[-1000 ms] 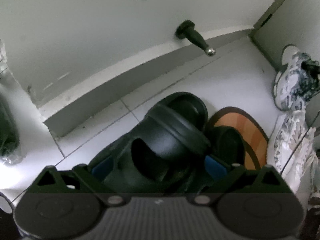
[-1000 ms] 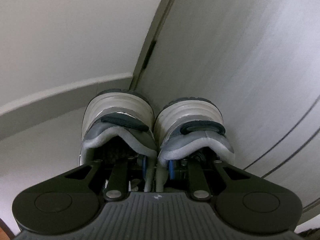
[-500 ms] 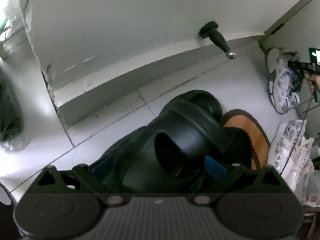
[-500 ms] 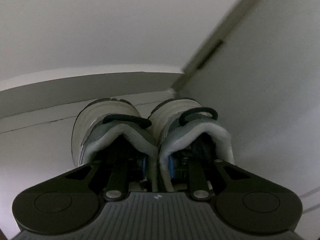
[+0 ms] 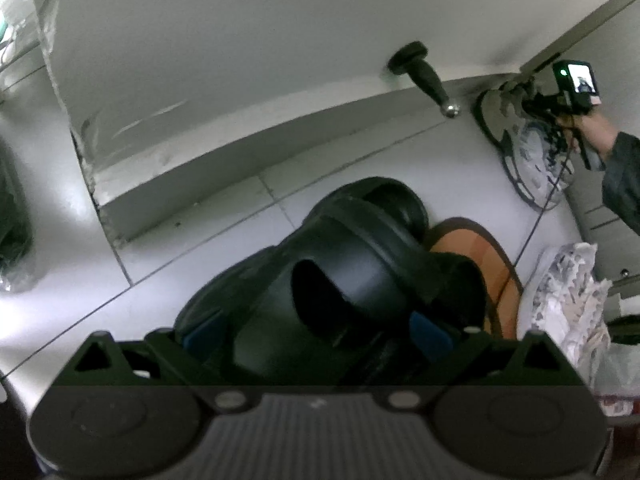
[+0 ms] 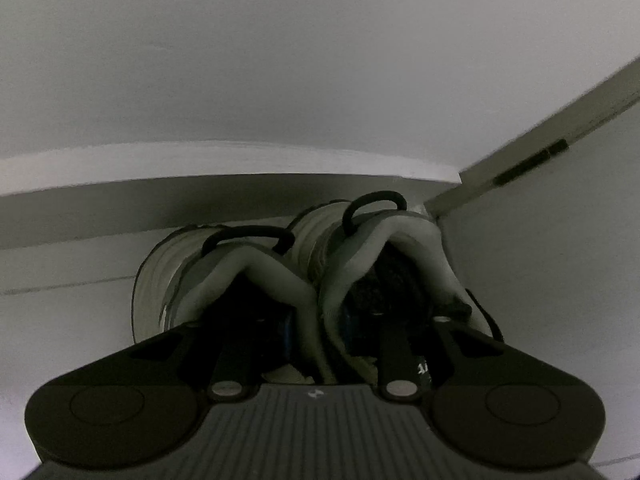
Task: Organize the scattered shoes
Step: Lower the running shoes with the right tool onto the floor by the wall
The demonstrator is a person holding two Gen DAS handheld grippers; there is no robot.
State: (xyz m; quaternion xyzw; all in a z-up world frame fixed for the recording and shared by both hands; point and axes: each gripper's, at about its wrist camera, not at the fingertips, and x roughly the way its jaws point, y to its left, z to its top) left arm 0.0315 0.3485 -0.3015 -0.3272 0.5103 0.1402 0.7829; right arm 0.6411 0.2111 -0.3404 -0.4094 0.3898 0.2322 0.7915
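A pair of black slide sandals [image 5: 352, 280] is stacked between the blue pads of my left gripper [image 5: 316, 336], which is shut on them above the tiled floor. Two grey-and-white sneakers [image 6: 256, 268] stand side by side in the corner where the skirting meets the door frame. My right gripper [image 6: 316, 324] has one finger inside each shoe. Its pads still pinch the two inner collars while its jaws are opening. In the left wrist view the same sneakers [image 5: 528, 152] and the right gripper [image 5: 536, 108] show at far right, held by a hand [image 5: 588, 128].
A black door stopper [image 5: 424, 76] sticks out of the wall above the skirting [image 5: 240, 160]. An orange mat [image 5: 480, 264] lies behind the slides. White patterned shoes [image 5: 568, 292] sit at the right, and a dark bag [image 5: 12, 232] at the left edge.
The right gripper carried the sneakers left and down into the wall corner, rolling as it went, and its fingers have parted slightly. The left gripper barely moved; the hand with the right gripper came into its view.
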